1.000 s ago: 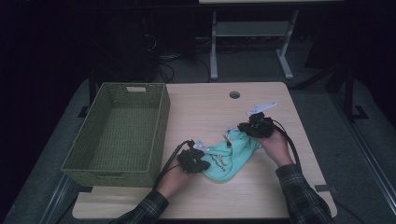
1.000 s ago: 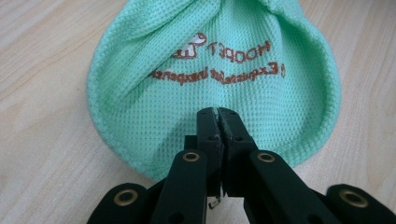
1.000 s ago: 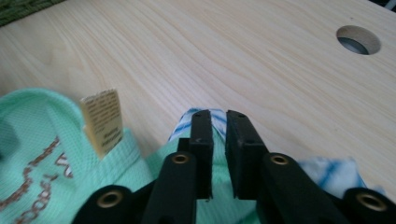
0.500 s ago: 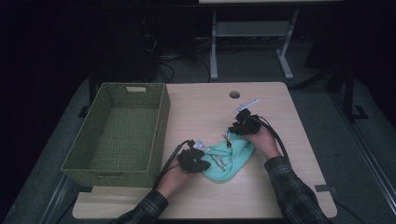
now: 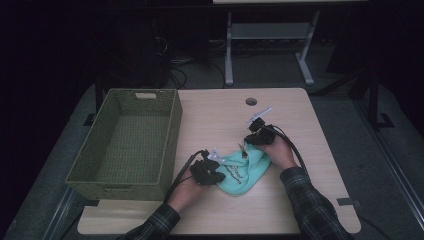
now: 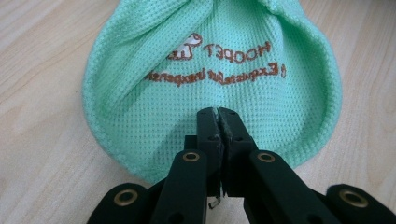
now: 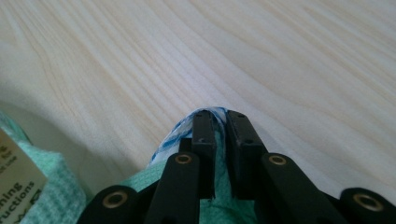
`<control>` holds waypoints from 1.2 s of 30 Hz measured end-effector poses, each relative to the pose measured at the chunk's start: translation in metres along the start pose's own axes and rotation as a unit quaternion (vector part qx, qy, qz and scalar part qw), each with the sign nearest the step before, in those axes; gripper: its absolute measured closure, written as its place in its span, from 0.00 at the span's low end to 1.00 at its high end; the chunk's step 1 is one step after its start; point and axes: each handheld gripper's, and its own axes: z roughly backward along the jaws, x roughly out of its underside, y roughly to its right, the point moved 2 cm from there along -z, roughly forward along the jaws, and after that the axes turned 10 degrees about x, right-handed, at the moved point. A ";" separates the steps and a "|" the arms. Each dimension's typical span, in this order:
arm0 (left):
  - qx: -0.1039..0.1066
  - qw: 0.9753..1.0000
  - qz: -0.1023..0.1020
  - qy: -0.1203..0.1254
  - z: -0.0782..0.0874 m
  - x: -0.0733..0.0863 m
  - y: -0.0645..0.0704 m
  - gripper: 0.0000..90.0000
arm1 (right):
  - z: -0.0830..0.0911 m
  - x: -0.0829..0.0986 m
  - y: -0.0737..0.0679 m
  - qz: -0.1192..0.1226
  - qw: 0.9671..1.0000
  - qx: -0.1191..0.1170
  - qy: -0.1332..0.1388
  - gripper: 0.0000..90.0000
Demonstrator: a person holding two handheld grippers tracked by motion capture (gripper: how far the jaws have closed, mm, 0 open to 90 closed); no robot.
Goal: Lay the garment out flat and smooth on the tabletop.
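Dark room all around, with cables on the floor and the legs of a grey metal stand (image 5: 265, 35) behind the table (image 5: 300, 120). Pale wood-grain top, rounded corners, a small round cable hole (image 5: 251, 101) near the far edge. On the left side sits a green woven basket (image 5: 172, 132).

A mint-green cloth (image 5: 245, 167) lies bunched on the table's near half, just right of the basket, between the two hands. Brown stitched lettering runs across it, and in the right gripper view there's a paper tag (image 7: 16, 175) on it at the lower left.

The left claw (image 6: 217, 112) is pressed together, pinching the cloth's near edge. The right claw (image 7: 218, 114) is squeezed onto a fold at the far end, where a bit of blue-and-white edging pokes out between the jaws. Plaid sleeves (image 5: 312, 205) come in from the bottom.
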 end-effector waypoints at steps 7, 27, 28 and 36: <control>-0.001 1.000 -0.002 -0.001 0.000 0.000 0.000 0.97 | 0.003 -0.003 0.009 -0.022 1.000 0.009 0.019 0.91; -0.004 1.000 -0.005 -0.007 0.001 0.000 0.001 0.98 | 0.001 -0.023 0.060 -0.141 0.988 0.010 0.056 0.92; -0.004 1.000 -0.005 -0.007 0.001 0.000 0.001 0.98 | -0.002 -0.023 0.061 -0.144 0.988 0.008 0.053 0.92; 0.005 1.000 0.008 0.002 0.000 -0.001 -0.001 0.95 | -0.001 -0.027 0.053 -0.125 0.990 -0.002 0.058 0.77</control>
